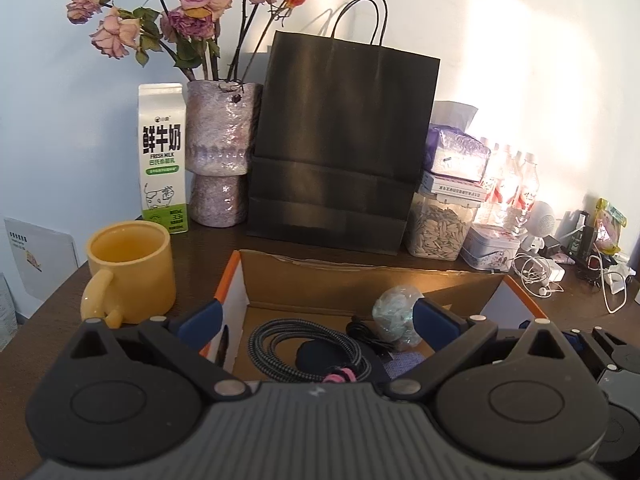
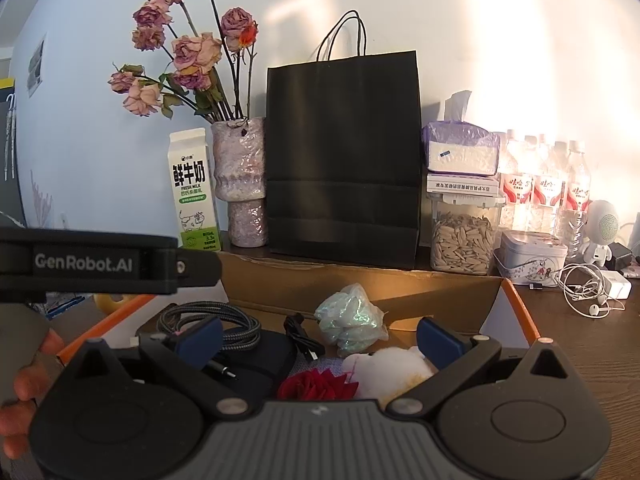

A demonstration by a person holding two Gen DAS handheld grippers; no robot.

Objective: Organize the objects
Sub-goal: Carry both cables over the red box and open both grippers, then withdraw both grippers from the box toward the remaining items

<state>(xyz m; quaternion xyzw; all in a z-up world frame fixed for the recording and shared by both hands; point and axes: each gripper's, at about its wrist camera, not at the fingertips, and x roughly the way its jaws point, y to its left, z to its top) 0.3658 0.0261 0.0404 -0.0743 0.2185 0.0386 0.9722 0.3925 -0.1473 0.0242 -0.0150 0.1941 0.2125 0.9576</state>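
- Dark counter [image 1: 200,236] against a pale wall, black bag [image 1: 340,144] at twelve o'clock.
- Cardboard box [image 1: 360,280] holds a coiled cable [image 1: 288,344] (braided).
- Left claw [image 1: 316,318] and right claw [image 2: 318,338] both spread wide, empty.

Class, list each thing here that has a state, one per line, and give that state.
Left claw: open, empty.
Right claw: open, empty.
Cardboard box: open, holding items.
Braided cable: coiled in box.
Yellow mug: upright, empty.
Milk carton: upright, closed.
Black paper bag: standing.

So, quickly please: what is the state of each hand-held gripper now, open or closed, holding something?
Left hand-held gripper: open, holding nothing, above the cardboard box.
Right hand-held gripper: open, holding nothing, above the same box.
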